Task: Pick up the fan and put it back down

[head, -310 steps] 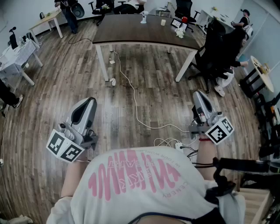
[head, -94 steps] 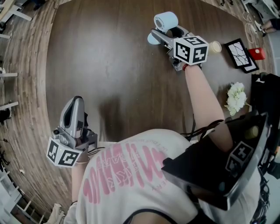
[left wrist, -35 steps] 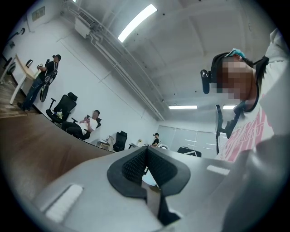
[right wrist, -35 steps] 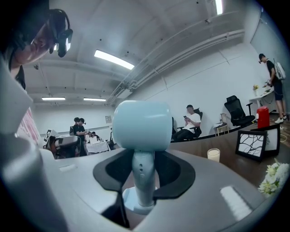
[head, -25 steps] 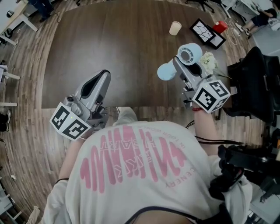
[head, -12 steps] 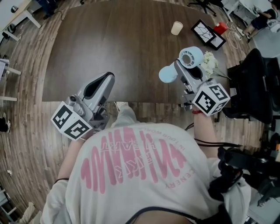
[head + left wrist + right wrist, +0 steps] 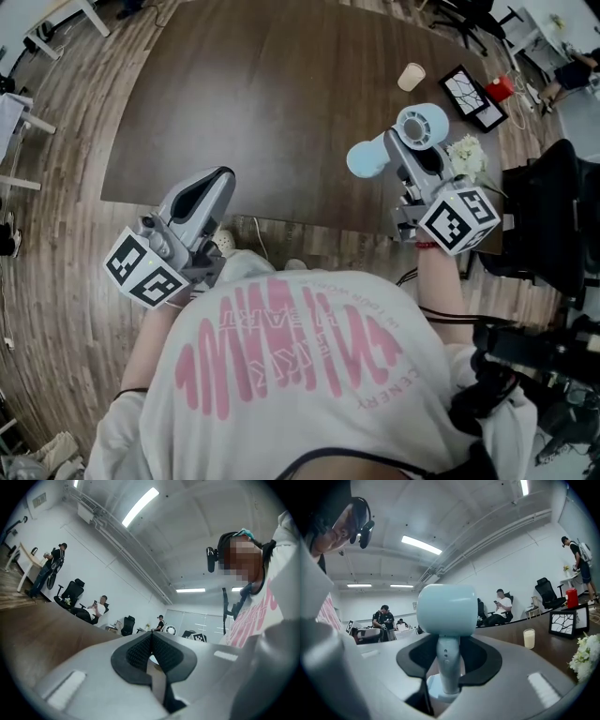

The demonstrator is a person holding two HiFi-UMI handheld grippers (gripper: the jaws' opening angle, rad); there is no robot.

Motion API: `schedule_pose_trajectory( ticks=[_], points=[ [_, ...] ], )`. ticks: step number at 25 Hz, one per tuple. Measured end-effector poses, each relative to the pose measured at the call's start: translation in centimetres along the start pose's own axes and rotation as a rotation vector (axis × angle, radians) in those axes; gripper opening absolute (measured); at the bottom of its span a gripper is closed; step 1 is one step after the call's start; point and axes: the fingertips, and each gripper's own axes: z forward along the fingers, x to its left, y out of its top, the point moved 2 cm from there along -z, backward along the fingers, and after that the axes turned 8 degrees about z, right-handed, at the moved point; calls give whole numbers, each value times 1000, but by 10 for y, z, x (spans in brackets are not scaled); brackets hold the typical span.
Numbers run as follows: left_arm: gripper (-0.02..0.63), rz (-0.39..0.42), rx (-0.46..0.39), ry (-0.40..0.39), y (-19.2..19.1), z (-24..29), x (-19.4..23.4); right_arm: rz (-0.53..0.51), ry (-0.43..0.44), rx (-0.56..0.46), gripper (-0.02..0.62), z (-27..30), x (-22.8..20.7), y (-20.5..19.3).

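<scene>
A pale blue fan, with its round head (image 7: pixel 422 125) and disc base (image 7: pixel 366 159), hangs over the front right part of the dark wooden table (image 7: pixel 281 94). My right gripper (image 7: pixel 405 150) is shut on its thin stem. In the right gripper view the stem (image 7: pixel 448 660) stands upright between the black pads (image 7: pixel 480 660), with the head (image 7: pixel 446 609) above them and the base (image 7: pixel 439 689) below. My left gripper (image 7: pixel 214 183) is at the table's near edge on the left. It is shut, and its pads (image 7: pixel 140 651) meet with nothing between them.
On the table's right end are a cream cup (image 7: pixel 411 76), a framed picture (image 7: pixel 472 97), a red object (image 7: pixel 500 87) and white flowers (image 7: pixel 466 155). A black office chair (image 7: pixel 553 216) stands right of the table. Several people sit or stand in the room behind.
The right gripper has carried the fan a little along the table's near edge, and its grip is unchanged. The left gripper has shifted slightly and stays shut.
</scene>
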Motion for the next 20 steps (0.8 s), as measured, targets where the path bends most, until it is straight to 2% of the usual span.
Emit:
schedule_pose_trajectory(
  ticks=[9,15,20],
  points=[
    [17,-11,-19,44,26,-49,82,-2,36,60,143,97,55,-21],
    [17,22,-7,108,59,-118,151,40,101,84,143,191,112,-53],
    [17,59,-18,137,80,-154,196,52,116,116,144,253,146,-73]
  ],
)
